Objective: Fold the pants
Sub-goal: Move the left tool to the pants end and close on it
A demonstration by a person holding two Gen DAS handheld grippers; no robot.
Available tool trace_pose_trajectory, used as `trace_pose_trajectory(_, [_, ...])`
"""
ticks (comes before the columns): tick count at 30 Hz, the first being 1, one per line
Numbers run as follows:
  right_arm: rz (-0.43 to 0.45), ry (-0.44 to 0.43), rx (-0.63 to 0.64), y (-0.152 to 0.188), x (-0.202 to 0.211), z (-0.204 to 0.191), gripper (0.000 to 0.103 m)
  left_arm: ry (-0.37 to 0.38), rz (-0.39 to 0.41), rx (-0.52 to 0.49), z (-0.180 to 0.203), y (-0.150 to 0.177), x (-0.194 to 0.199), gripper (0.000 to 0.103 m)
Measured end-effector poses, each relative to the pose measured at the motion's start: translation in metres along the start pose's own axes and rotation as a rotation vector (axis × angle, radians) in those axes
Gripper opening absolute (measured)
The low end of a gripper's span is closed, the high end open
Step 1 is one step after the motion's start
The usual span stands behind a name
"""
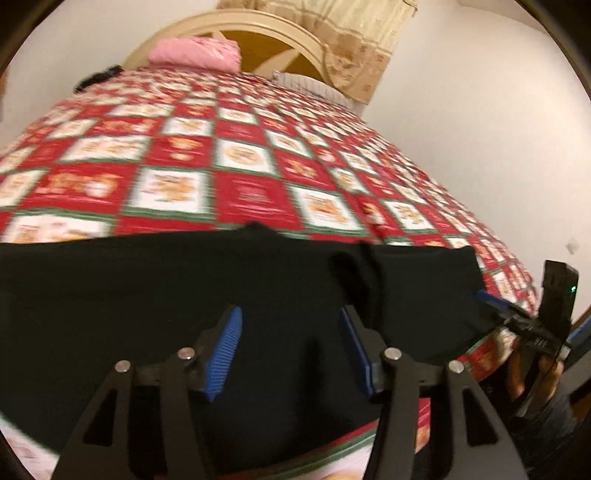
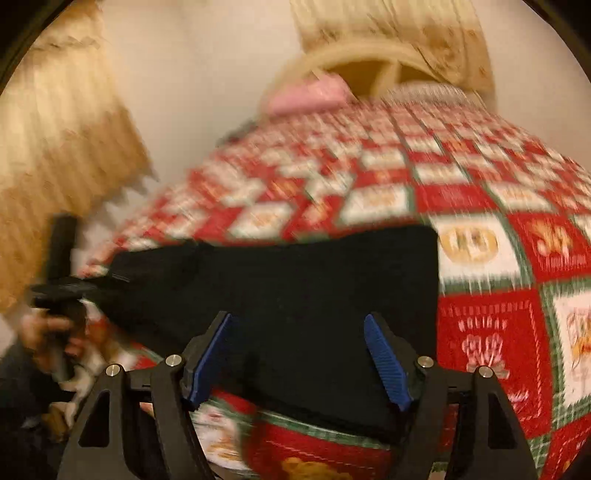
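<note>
A bed (image 1: 258, 166) spread with a red, white and green holiday-print quilt (image 1: 177, 147) fills the room between pale walls; a cream arched headboard (image 1: 258, 33), a pink pillow (image 1: 195, 53) and beige curtains (image 2: 55, 147) stand at its far end. Black pants (image 1: 166, 302) lie flat across the quilt's near edge. The right wrist view is motion-blurred, and the pants' left end is cut off in the left view. The left tongs (image 1: 291, 350) hover spread wide over the pants, holding nothing. The right tongs (image 2: 299, 358) likewise stand wide apart above the dark cloth; contact cannot be judged.
</note>
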State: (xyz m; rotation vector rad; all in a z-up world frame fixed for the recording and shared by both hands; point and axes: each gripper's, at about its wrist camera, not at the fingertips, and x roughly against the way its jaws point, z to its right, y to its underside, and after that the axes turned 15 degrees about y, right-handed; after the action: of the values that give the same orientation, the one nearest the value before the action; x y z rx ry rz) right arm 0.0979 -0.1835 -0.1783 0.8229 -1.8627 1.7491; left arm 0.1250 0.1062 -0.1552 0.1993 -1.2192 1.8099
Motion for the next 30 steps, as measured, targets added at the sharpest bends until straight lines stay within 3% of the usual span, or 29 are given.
trace_pose_trajectory(6, [0.081,-0.107,0.061,-0.012,0.018,-0.032,0.074,-0.209,0.068,0.006,-0.054,0.003,0.055,0.068])
trace_pose_trajectory(11, [0.104,-0.217,0.224,-0.024,0.011,-0.104,0.074,-0.276,0.125,0.125,-0.105,0.008,0.084,0.068])
trace_pose_trajectory(15, [0.093,-0.257,0.262,-0.032,-0.013,-0.143,0.074,-0.255,0.160,0.149,-0.116,0.014,0.088,0.068])
trace_pose_trajectory(21, [-0.081,-0.269,0.309,-0.029,-0.076,-0.178,0.074,-0.279,0.157,0.109,-0.110,0.016,0.090,0.069])
trace_pose_trajectory(24, [-0.039,-0.244,0.325,-0.028,-0.072,-0.181,0.074,-0.294,0.183,0.125,-0.116,0.016,0.100,0.069])
trace_pose_trajectory(26, [-0.035,-0.300,0.273,-0.029,-0.061,-0.175,0.074,-0.308,0.202,0.136,-0.124,0.017,0.107,0.069])
trace_pose_trajectory(28, [-0.033,-0.330,0.272,-0.022,-0.054,-0.174,0.074,-0.310,0.198,0.162,-0.133,0.019,0.108,0.075])
trace_pose_trajectory(30, [-0.071,-0.269,0.328,-0.009,-0.061,-0.180,0.075,-0.294,0.187,0.193,-0.140,0.021,0.105,0.075])
